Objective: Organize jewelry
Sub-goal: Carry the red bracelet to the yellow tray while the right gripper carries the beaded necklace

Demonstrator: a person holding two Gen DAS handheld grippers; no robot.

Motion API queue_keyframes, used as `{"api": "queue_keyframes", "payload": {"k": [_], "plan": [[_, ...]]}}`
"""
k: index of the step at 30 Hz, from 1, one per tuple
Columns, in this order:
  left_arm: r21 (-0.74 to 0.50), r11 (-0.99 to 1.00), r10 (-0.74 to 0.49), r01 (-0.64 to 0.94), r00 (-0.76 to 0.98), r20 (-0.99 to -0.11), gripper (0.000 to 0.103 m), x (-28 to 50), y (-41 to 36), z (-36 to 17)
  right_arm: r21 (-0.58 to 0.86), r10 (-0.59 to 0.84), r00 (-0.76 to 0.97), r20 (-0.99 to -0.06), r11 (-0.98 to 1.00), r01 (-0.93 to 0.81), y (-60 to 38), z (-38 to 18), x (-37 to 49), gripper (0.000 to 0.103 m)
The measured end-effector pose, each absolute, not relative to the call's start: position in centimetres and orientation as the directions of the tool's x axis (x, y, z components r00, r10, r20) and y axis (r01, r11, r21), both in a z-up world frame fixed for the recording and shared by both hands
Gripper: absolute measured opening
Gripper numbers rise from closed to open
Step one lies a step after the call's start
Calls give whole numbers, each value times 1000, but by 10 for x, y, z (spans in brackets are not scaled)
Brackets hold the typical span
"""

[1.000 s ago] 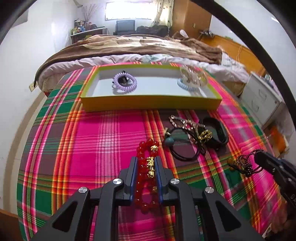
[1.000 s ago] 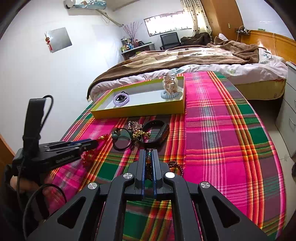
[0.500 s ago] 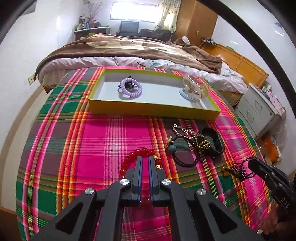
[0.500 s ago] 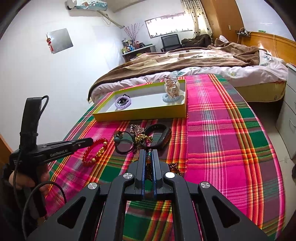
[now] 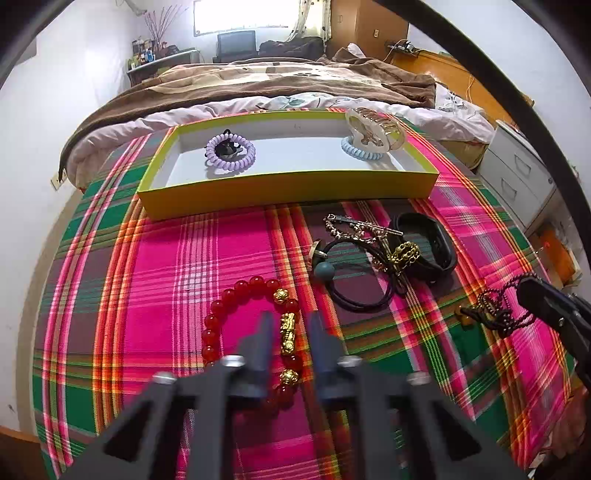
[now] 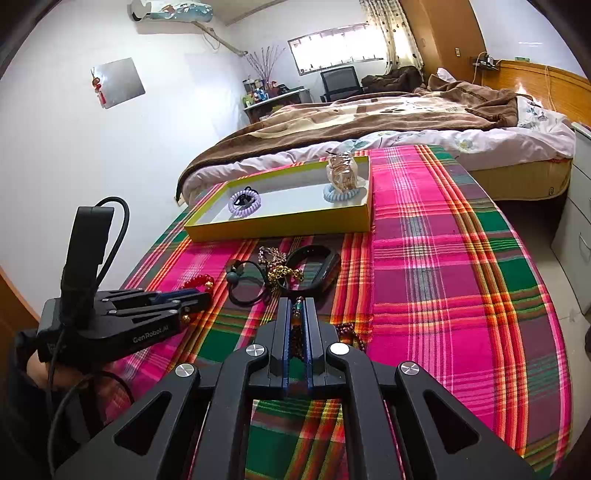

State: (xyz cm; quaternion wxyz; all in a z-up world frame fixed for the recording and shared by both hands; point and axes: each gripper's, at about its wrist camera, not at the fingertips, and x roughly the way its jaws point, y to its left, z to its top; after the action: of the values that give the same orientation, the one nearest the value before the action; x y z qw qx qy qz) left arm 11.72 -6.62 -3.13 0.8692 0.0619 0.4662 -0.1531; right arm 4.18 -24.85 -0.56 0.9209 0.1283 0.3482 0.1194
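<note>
Left gripper [image 5: 289, 319] pitched steeply down, fingers apart, astride red bead bracelet [image 5: 242, 286] on table [image 5: 147, 295]. Right gripper [image 6: 296, 302] shallower, clamped on dark beaded cord [image 6: 295, 321]. Only left view shows the cord's tangle beyond the right tips.

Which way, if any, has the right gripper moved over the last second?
No. In its own view the yellow tray stays in the same spot beyond the right gripper, which remains shut on the bead string.

Daylight floods from the window [image 5: 243, 14] at twelve o'clock, blown out white. Fisheye bending darkens every edge; the left gripper's fingers [image 5: 263, 343] are motion-blurred.
</note>
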Motion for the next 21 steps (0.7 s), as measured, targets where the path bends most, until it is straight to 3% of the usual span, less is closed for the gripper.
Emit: {"api": "queue_keyframes", "payload": {"k": [21], "plan": [[-203,929,-356,310,592,-724,8,123,-25,35,298,318,776,-545,938,-175,-238,39,63,6]]}}
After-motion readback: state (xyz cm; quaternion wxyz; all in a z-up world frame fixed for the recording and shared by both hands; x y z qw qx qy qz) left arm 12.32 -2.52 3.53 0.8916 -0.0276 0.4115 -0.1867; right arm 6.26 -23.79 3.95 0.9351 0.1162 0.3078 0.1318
